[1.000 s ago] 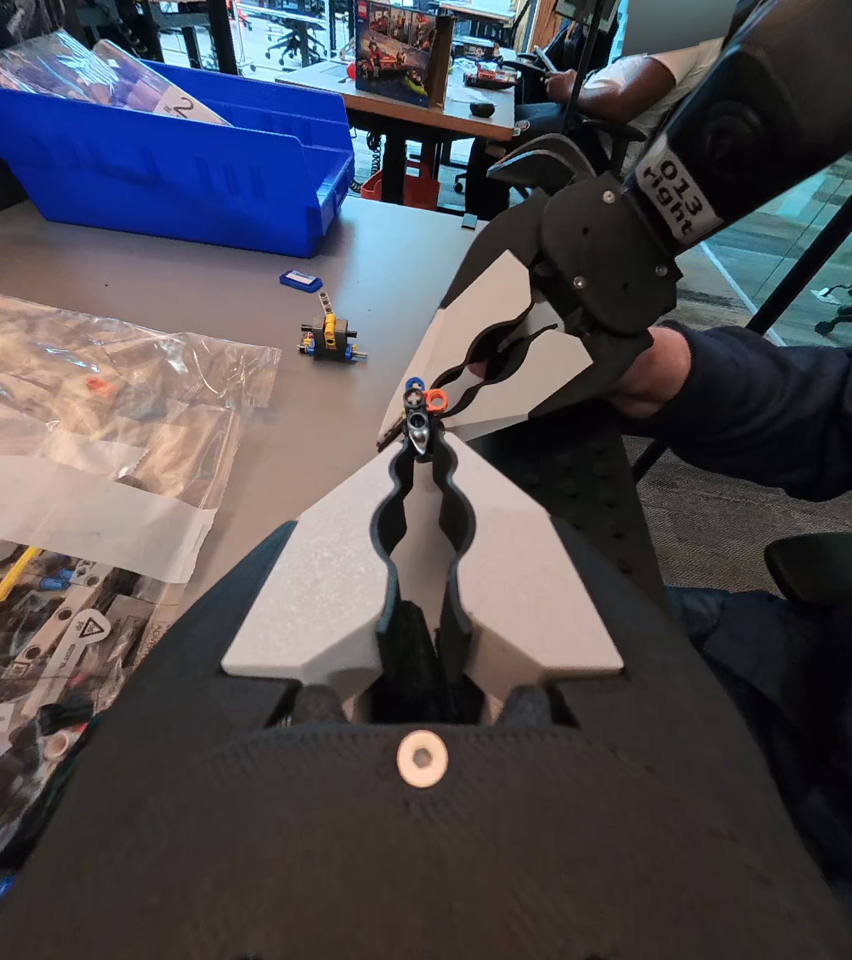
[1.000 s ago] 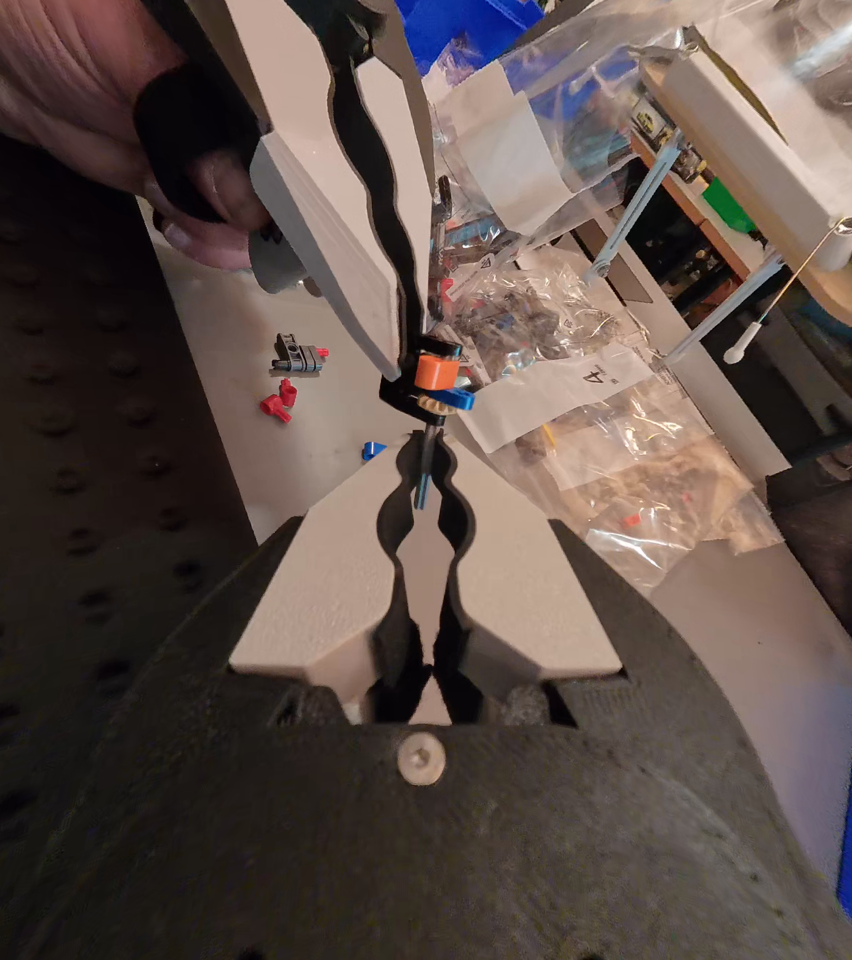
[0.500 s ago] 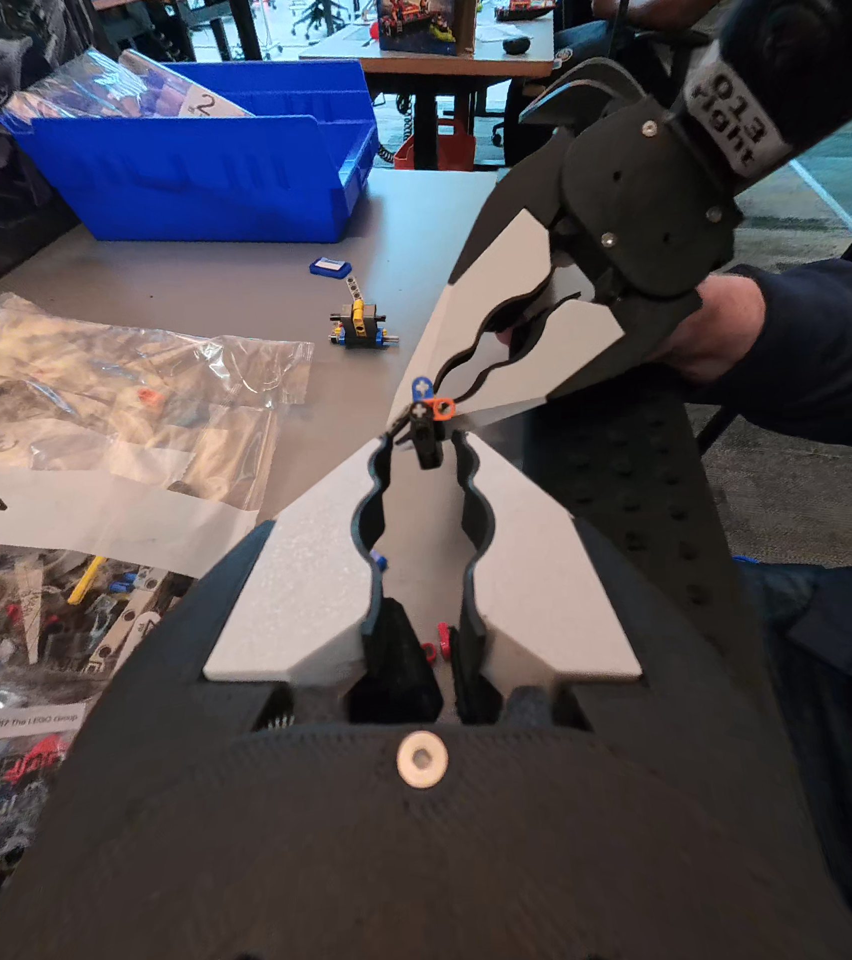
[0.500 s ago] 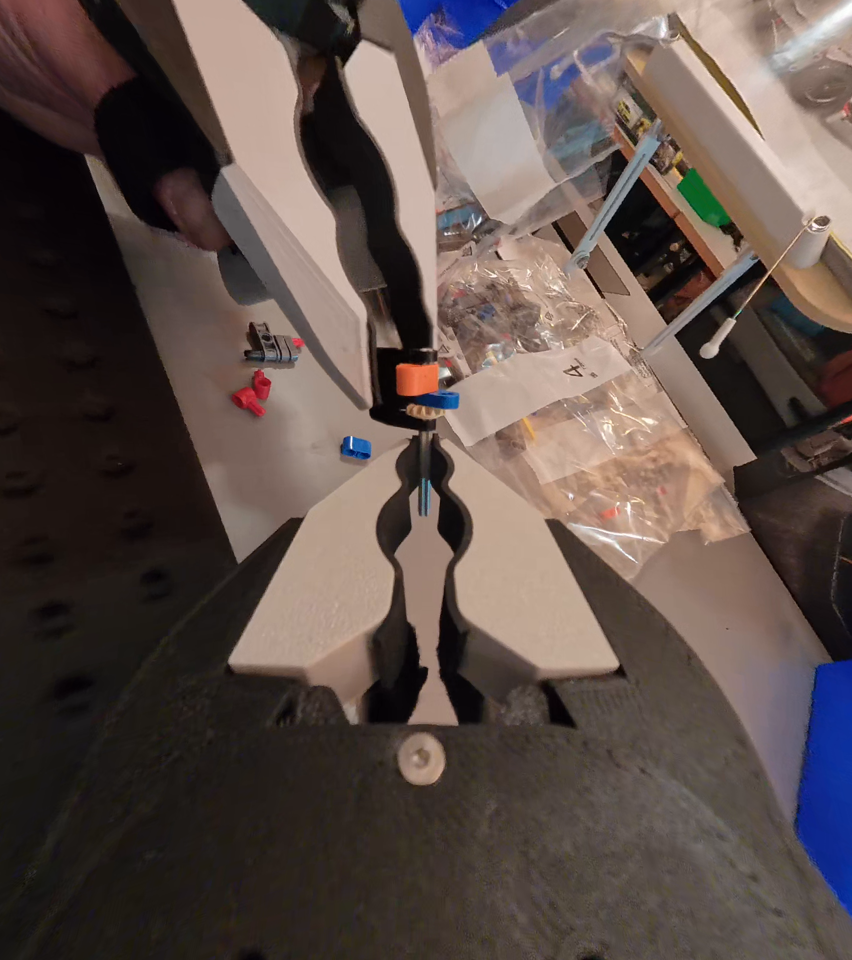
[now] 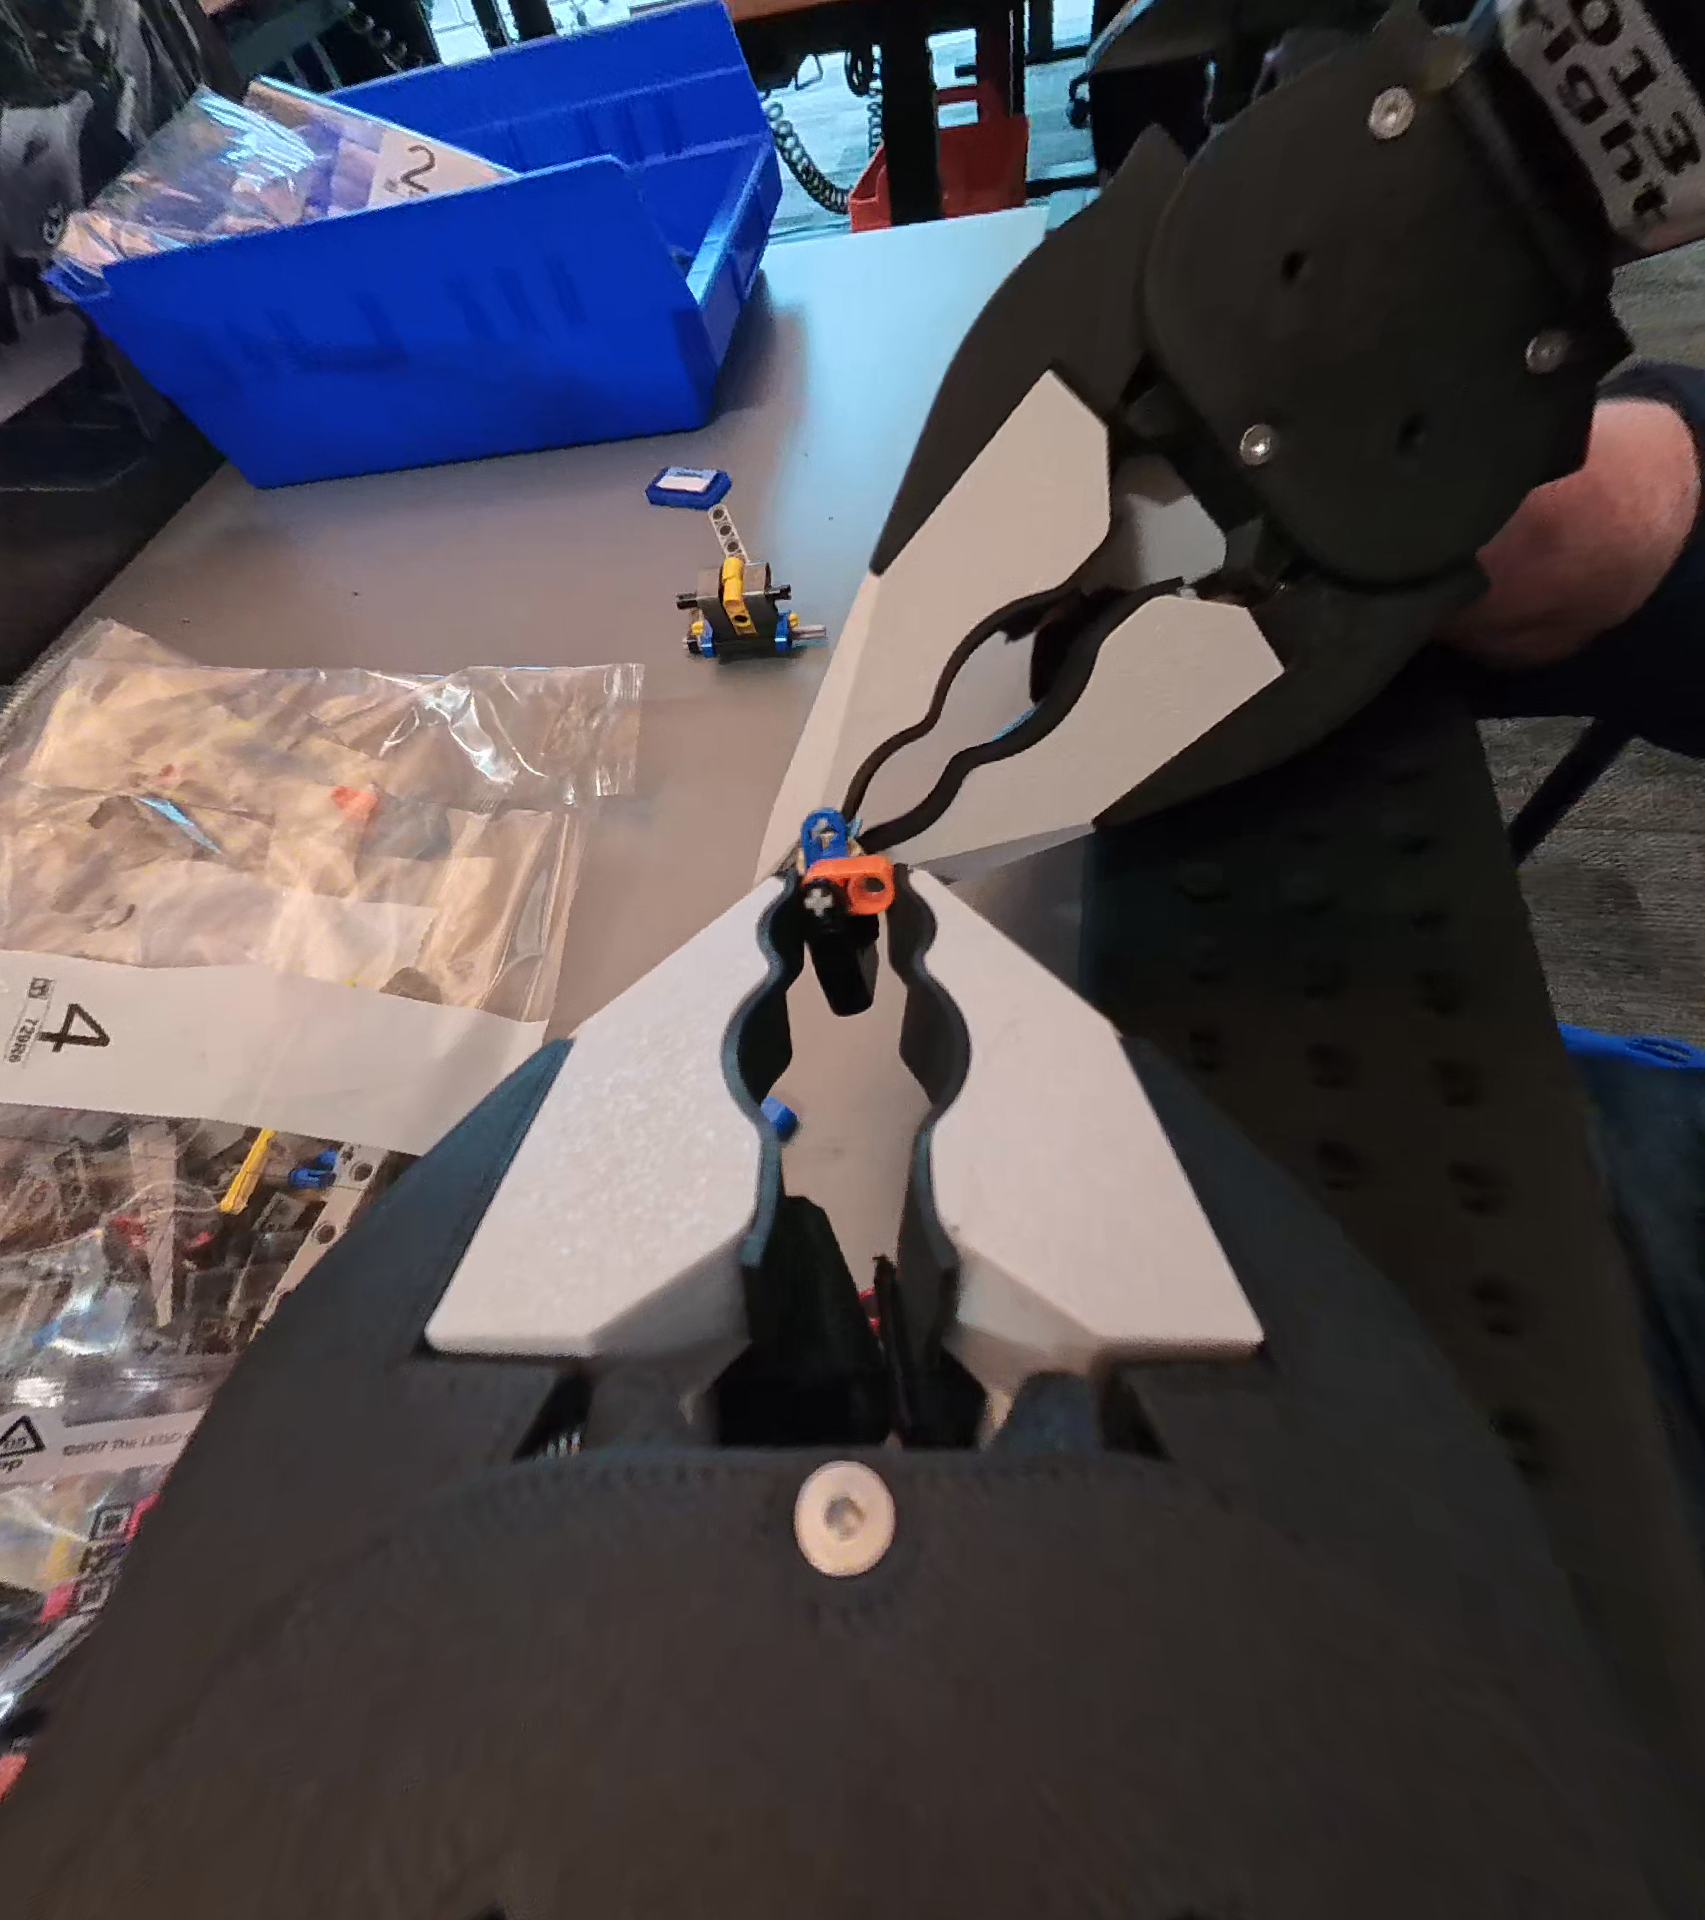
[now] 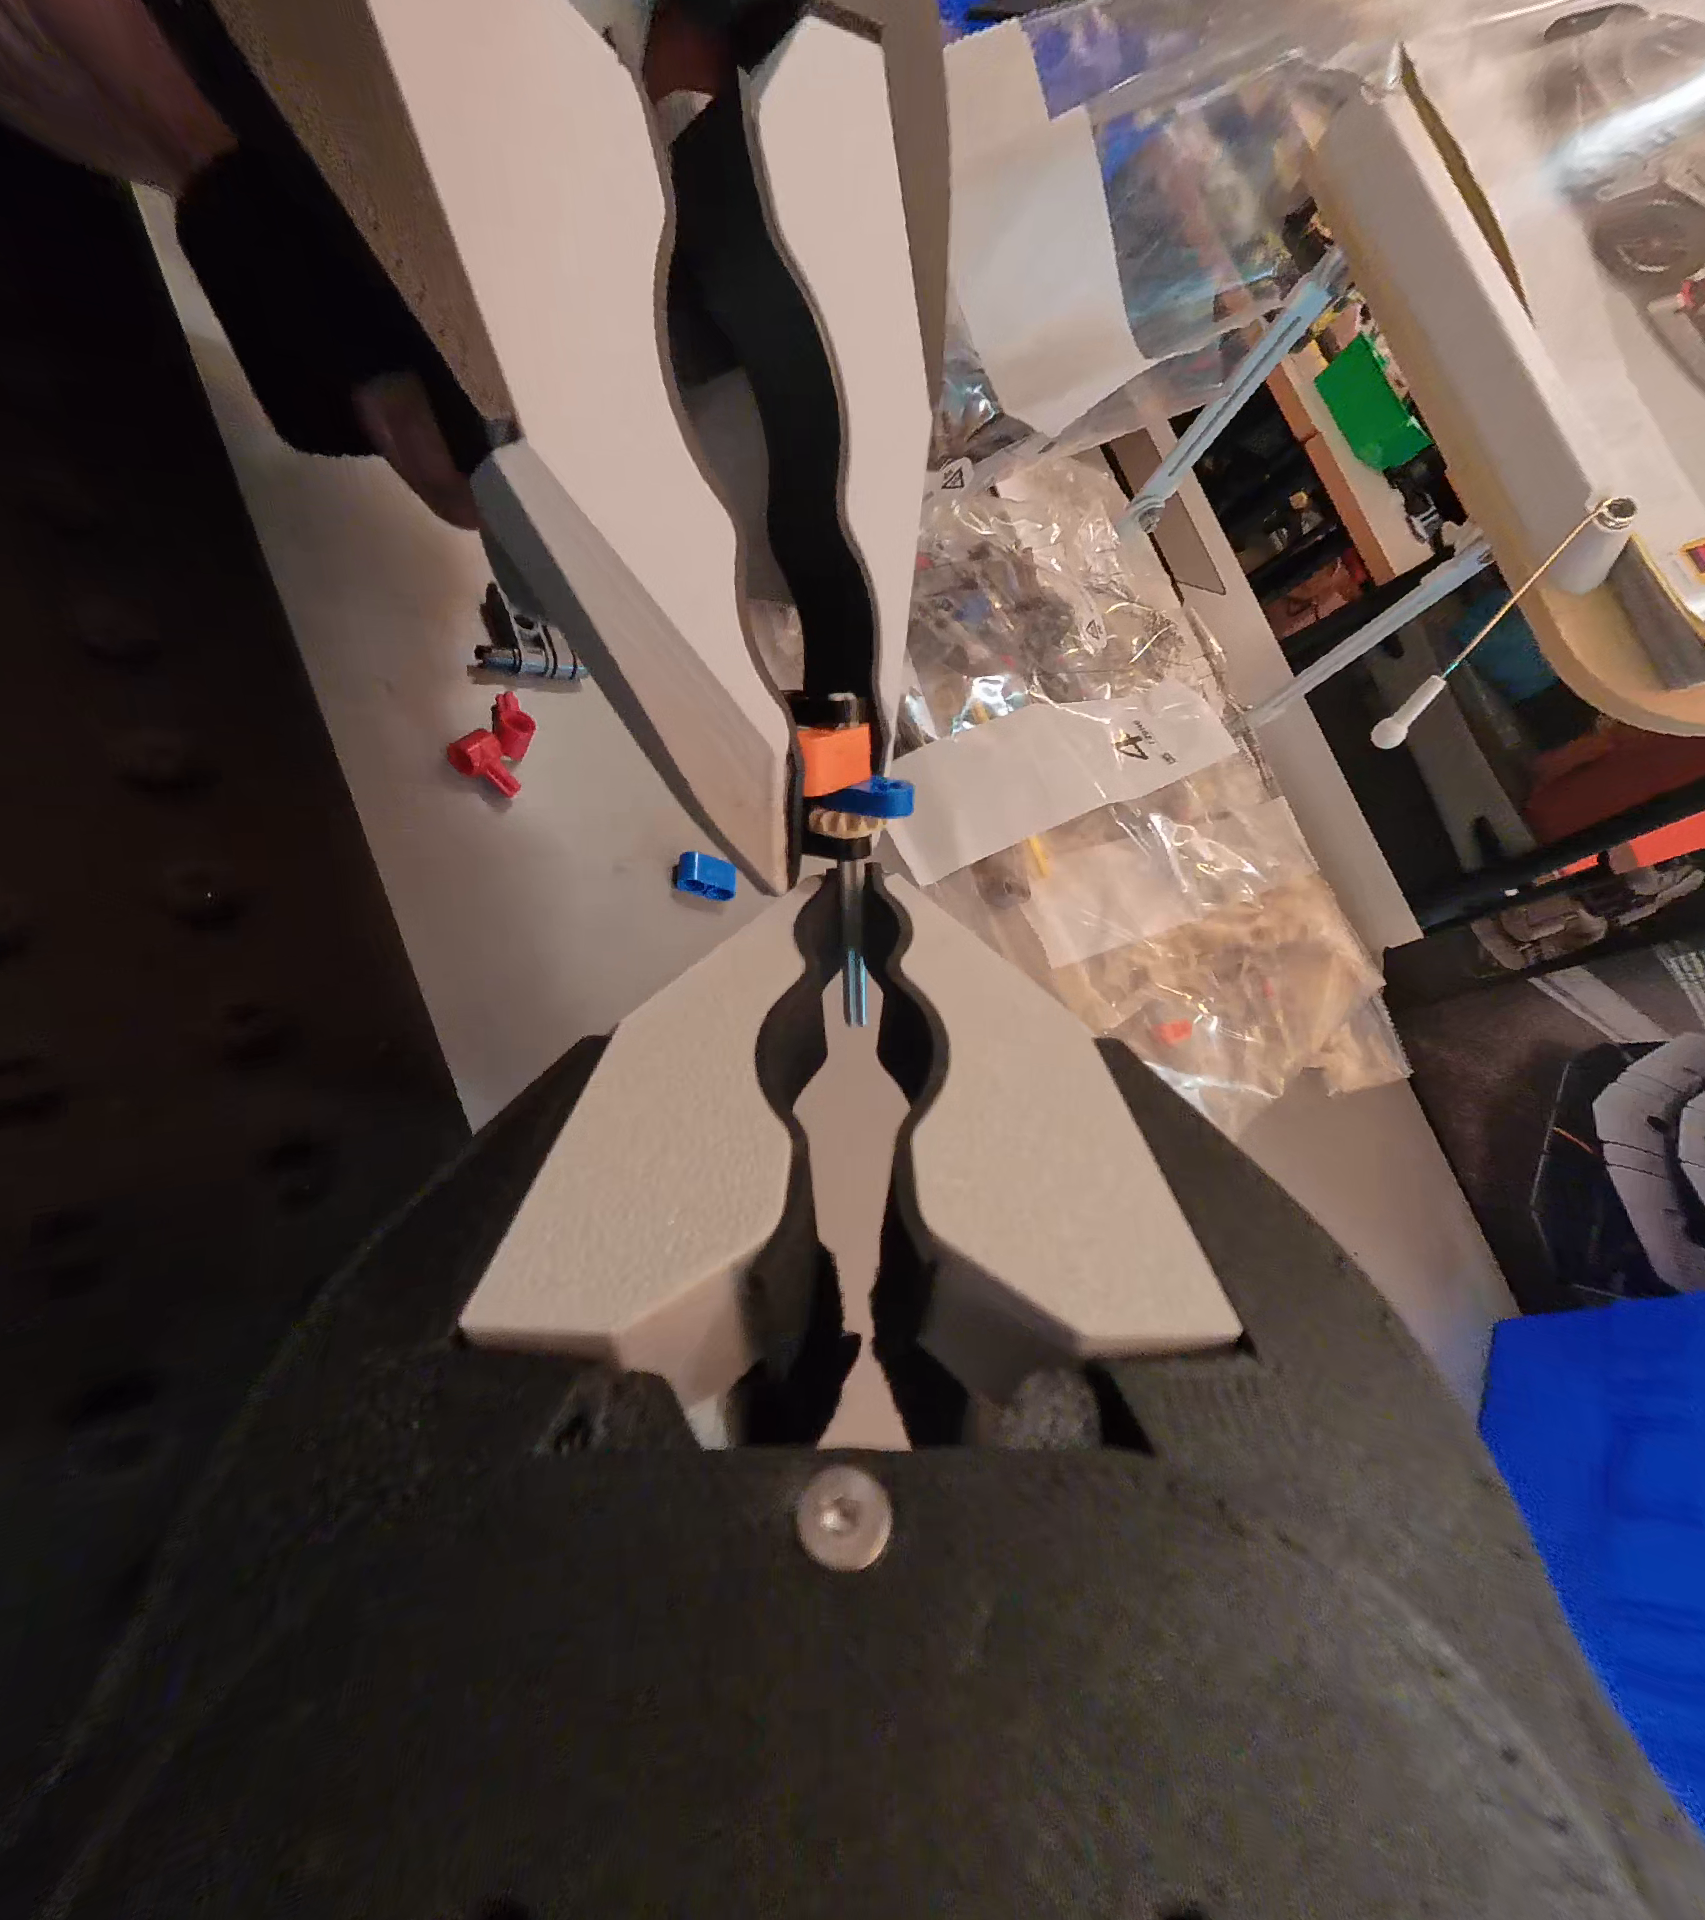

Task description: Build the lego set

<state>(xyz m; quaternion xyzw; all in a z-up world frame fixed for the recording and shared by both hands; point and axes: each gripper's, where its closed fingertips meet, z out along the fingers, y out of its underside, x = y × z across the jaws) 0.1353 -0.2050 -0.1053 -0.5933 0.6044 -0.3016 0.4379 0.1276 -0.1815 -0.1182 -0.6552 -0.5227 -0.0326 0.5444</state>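
A small lego assembly (image 5: 843, 899) hangs in the air between both grippers: an orange connector, a blue piece, a tan gear and a black pin. In the left wrist view my left gripper (image 5: 850, 883) stands around the orange connector, its fingertips touching both sides. My right gripper (image 5: 853, 836) comes in from the upper right and meets it tip to tip. In the right wrist view my right gripper (image 6: 850, 891) is shut on the thin axle (image 6: 854, 956) below the assembly (image 6: 832, 764). The left gripper's fingers (image 6: 619, 468) reach down from above.
On the grey table lie a yellow, black and blue sub-assembly (image 5: 739, 618), a blue tile (image 5: 687, 486), a blue bin (image 5: 453, 312), part bags (image 5: 256, 810), red pieces (image 6: 493, 748) and a blue piece (image 6: 702, 871). A black studded mat (image 5: 1347, 1039) lies at the right. My two grippers' fingertips are within a few centimetres of each other. The blue tile (image 5: 687, 486) is about equally far from each gripper, around 30 centimeters.
My left gripper let go of the black pin, opened wider and now sits around the orange connector. Both grippers moved closer together; the right kept its hold on the axle.
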